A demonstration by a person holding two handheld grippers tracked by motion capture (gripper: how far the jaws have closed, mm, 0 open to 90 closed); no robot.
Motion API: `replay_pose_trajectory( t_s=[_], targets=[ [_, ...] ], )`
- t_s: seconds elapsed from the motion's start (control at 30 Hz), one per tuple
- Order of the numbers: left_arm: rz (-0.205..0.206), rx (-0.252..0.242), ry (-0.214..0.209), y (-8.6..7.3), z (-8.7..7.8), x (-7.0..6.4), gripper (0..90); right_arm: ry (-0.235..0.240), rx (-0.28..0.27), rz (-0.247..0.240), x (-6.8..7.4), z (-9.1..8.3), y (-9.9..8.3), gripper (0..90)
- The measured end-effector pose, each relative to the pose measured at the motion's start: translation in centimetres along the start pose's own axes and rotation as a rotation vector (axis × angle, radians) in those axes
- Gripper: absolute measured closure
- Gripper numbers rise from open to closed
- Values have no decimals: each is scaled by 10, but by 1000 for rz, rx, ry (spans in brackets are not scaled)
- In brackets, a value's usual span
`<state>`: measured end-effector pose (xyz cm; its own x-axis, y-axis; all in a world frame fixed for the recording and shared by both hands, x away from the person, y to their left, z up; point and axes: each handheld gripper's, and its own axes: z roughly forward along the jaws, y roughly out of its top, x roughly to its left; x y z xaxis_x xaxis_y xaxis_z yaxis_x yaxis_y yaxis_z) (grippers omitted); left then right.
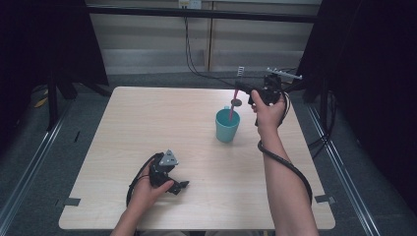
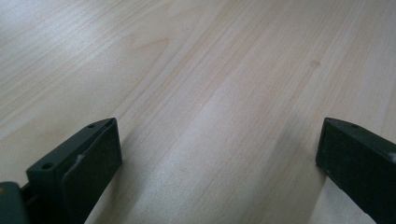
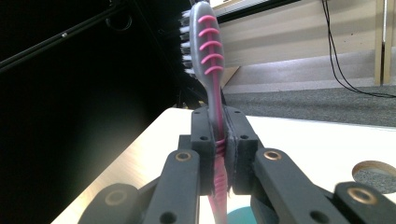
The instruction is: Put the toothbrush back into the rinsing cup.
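Observation:
A teal cup [image 1: 227,125] stands upright right of the table's middle. Above it my right gripper [image 1: 239,88] is shut on a grey and pink toothbrush [image 1: 232,105], brush head up and handle end pointing down into the cup's mouth. In the right gripper view the toothbrush [image 3: 209,56] is clamped upright between the jaws of that gripper [image 3: 219,144], bristles facing left, and the cup rim [image 3: 245,215] shows just below. My left gripper [image 1: 183,186] rests low on the table near the front, open, and in the left gripper view its jaws [image 2: 219,154] stand wide apart over bare wood.
The light wooden table [image 1: 147,123] has a round cable hole [image 1: 236,102] behind the cup. A black frame bar and cables [image 1: 192,49] lie beyond the far edge. Dark curtains hang at both sides.

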<state>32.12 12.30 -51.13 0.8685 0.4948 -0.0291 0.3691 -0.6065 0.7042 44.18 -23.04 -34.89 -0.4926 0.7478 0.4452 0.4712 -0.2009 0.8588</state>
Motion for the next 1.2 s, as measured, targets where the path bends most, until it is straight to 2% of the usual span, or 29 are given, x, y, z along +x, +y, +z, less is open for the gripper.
replay_pose_trajectory(
  t_s=[0.4,0.83,1.2],
  targets=[
    [2,-5,4,0,0,0,1,-25,1,6,-7,7,-8,834],
    [3,-3,3,0,0,0,1,-26,24,15,-13,17,-30,833],
    [1,-5,3,0,0,0,1,-40,36,26,-22,17,-50,832]
  ],
)
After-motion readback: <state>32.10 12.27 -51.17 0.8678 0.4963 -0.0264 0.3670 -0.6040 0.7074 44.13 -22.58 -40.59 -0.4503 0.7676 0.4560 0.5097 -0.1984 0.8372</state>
